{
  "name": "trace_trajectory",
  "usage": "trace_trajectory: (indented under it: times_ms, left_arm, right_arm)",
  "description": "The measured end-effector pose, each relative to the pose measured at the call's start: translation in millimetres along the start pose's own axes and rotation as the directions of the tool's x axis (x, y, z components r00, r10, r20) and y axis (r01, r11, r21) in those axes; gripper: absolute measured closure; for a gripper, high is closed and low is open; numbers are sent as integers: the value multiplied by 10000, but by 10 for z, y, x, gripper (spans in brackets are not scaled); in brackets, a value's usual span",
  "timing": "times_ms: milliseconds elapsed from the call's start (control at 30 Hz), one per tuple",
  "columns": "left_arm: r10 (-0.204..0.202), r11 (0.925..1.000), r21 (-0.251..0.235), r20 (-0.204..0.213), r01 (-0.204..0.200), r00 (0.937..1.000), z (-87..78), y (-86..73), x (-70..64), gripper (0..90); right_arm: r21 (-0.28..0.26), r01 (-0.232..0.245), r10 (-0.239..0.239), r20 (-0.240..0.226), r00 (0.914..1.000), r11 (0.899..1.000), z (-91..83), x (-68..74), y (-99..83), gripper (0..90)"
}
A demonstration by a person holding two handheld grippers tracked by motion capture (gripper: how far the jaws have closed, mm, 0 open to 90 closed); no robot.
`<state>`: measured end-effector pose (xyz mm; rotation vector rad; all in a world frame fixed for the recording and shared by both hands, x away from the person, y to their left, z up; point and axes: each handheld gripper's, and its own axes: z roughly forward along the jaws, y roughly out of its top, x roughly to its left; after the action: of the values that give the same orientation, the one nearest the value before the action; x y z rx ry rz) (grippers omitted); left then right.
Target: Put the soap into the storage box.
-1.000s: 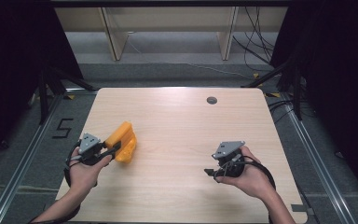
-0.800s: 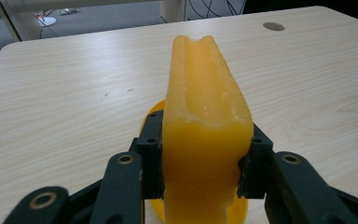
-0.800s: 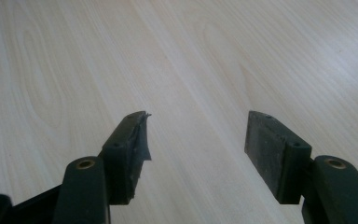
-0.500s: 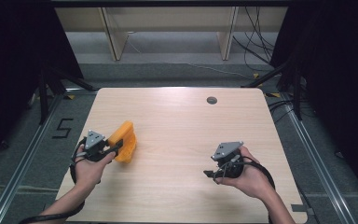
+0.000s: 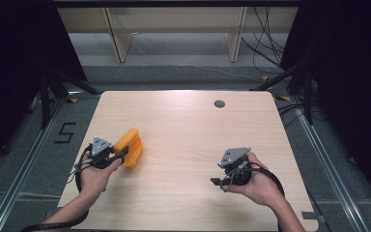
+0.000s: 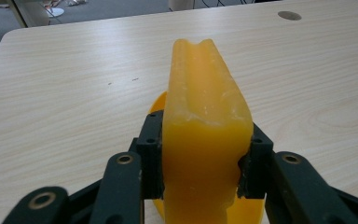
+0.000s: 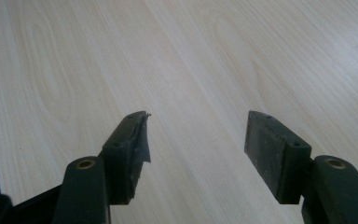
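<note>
1. Two grippers work over the table [image 5: 183,116]: the left gripper [image 5: 121,155] is clamped on an orange block [image 5: 131,146] near the left edge.
2. Its long axis runs straight ahead of the jaws, toward the far edge.
3. Right gripper [image 5: 218,182] hangs near the right edge, jaws apart, well away from the block.

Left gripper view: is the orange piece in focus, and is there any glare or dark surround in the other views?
Left gripper view: orange plastic piece sharp, lit evenly, table sharp too. Right gripper view: right gripper slightly soft, no glare. High view: table bright, surroundings dark.
</note>
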<state>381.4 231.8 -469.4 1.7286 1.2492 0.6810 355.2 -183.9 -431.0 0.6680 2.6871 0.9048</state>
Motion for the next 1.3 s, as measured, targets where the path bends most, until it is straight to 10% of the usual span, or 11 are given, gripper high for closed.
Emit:
trace_trajectory:
  times_ms: [1300]
  left_arm:
    - [-532,9984,210,97,530,9985,-251,149,-49,595]
  right_arm:
    - [456,-334,353,-412,9985,9984,44,59,-28,399]
